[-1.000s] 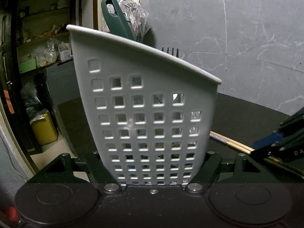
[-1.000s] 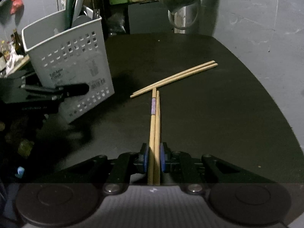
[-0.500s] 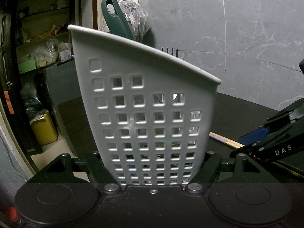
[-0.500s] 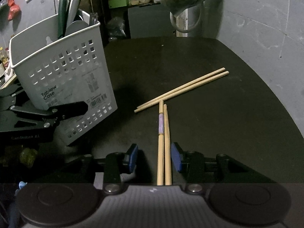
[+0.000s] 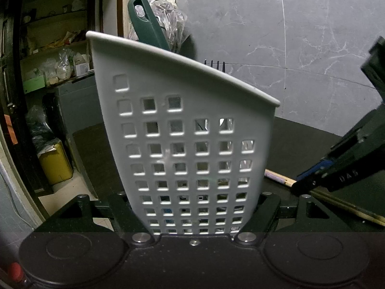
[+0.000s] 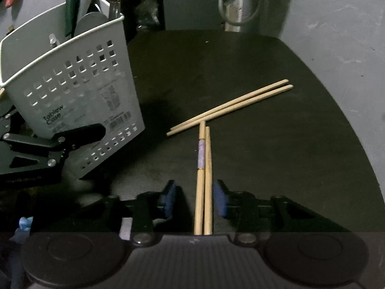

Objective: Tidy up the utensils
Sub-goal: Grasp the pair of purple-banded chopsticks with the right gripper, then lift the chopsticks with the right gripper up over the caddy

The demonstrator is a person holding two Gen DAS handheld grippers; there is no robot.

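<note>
A white perforated utensil basket [image 5: 187, 149] fills the left wrist view, clamped between my left gripper's fingers [image 5: 195, 219]; it also shows in the right wrist view [image 6: 72, 96], tilted, with the left gripper's finger [image 6: 79, 132] on its wall. It holds a green-handled utensil [image 5: 146, 26] and a fork [image 5: 215, 63]. My right gripper [image 6: 195, 198] is open, its blue pads either side of a pair of chopsticks [image 6: 204, 180] lying on the black table [image 6: 288, 156]. A second pair of chopsticks [image 6: 231, 106] lies crosswise beyond them.
A metal cup with a handle [image 6: 238, 12] stands at the table's far edge. A grey marble wall [image 5: 288, 36] is behind the basket. Cluttered shelves [image 5: 55, 67] and a yellow container [image 5: 56, 163] are at the left, off the table.
My right gripper has opened and let go of the near chopsticks, which now lie on the table between its pads. It has drawn back and lifted slightly. The left gripper keeps its hold on the basket.
</note>
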